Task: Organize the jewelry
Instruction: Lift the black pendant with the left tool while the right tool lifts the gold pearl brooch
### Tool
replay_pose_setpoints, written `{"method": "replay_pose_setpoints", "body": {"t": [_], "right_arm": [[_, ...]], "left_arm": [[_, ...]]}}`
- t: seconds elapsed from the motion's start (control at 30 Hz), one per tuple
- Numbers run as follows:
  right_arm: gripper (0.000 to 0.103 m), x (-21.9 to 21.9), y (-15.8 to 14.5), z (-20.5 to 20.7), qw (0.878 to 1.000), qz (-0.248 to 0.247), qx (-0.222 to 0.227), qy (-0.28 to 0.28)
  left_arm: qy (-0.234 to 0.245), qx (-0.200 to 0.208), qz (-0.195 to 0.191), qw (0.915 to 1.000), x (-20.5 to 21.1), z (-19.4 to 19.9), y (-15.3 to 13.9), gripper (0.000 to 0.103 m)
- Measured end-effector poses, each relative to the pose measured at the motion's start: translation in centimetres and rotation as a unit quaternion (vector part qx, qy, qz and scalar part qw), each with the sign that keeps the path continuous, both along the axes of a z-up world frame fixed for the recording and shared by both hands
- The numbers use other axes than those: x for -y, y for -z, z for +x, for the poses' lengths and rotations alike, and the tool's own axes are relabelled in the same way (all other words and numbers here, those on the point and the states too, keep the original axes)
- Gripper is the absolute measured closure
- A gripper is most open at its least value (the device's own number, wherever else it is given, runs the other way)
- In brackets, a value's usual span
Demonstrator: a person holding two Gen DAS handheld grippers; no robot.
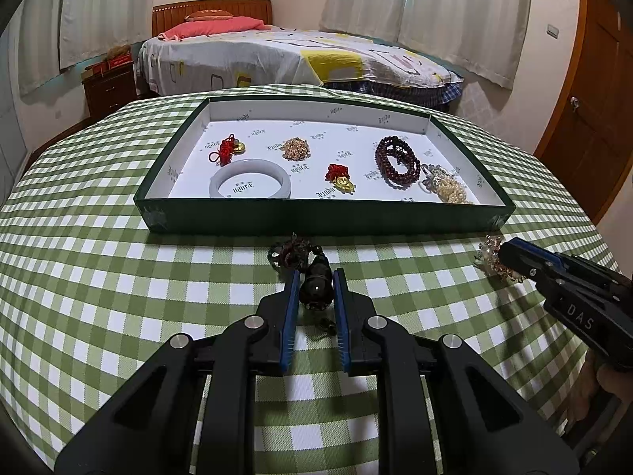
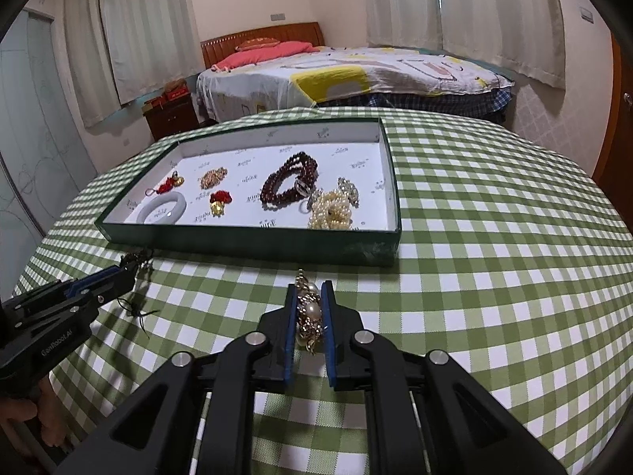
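A green tray with a white floor stands on the checked table and holds several pieces: a pale bangle, red bead bracelets, pearls, red-and-gold charms. The tray also shows in the right wrist view. My left gripper is shut on a dark beaded pendant lying on the cloth just before the tray. My right gripper is shut on a gold-and-pearl piece. The right gripper also shows in the left wrist view.
The table has a green checked cloth. A bed stands behind it, a dark nightstand at the left, a wooden door at the right. The left gripper shows at the left of the right wrist view.
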State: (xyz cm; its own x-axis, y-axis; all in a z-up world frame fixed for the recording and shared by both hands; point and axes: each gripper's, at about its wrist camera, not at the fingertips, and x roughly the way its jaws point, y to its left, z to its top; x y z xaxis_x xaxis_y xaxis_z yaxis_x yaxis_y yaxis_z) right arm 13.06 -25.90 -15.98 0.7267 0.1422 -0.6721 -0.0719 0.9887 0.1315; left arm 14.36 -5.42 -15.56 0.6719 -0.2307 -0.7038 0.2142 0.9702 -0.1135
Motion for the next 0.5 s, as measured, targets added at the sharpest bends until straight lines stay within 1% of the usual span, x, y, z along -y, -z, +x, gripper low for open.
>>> {"method": "replay_pose_setpoints", "body": {"t": [0.07, 0.2, 0.4, 0.5], "right_arm": [[0.089, 0.0, 0.1, -0.1, 1.0, 0.001, -0.001, 0.0], [0.079, 0.0, 0.5, 0.1, 1.0, 0.0, -0.01, -0.001], [0.068, -0.3, 1.3, 0.3, 1.0, -0.006, -0.029, -0.005], [0.068, -0.2, 1.4, 0.3, 0.999, -0.007, -0.032, -0.005]], "left_arm": [[0.0, 0.0, 0.0, 1.0, 0.0, 0.0, 0.0, 0.086], [0.0, -0.001, 0.0, 1.0, 0.1, 0.0, 0.2, 0.086], [0.001, -0.003, 0.001, 1.0, 0.1, 0.0, 0.3, 0.086], [0.002, -0.005, 0.001, 1.0, 0.2, 0.1, 0.6, 0.086]]}}
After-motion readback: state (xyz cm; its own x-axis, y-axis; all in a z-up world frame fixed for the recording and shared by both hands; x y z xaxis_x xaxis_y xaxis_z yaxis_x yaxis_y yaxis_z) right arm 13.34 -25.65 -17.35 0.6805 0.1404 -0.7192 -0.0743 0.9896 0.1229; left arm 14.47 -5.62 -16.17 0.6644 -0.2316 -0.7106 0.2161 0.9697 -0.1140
